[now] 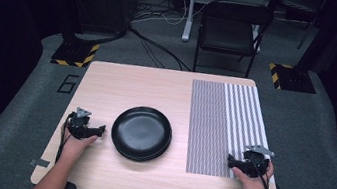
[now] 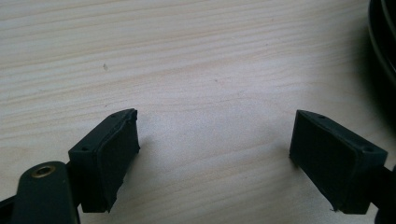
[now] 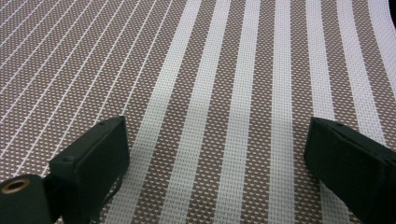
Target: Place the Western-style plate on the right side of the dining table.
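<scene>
A black plate (image 1: pixel 141 132) sits on the wooden table (image 1: pixel 132 86), slightly left of centre; it looks like a stack of two. A brown and white striped placemat (image 1: pixel 225 125) covers the table's right part. My left gripper (image 1: pixel 99 129) rests low at the plate's left side, open, with bare wood between its jaws (image 2: pixel 212 154); the plate's dark rim (image 2: pixel 383 42) shows at the right edge of the left gripper view. My right gripper (image 1: pixel 232 160) hovers over the mat's near right corner, open, its jaws wide apart above the striped weave (image 3: pixel 219 154).
A black folding chair (image 1: pixel 231 30) stands beyond the table's far edge, with cables on the grey floor. Yellow and black striped stand bases (image 1: pixel 75 54) sit at both far corners. The table's near edge runs just in front of both hands.
</scene>
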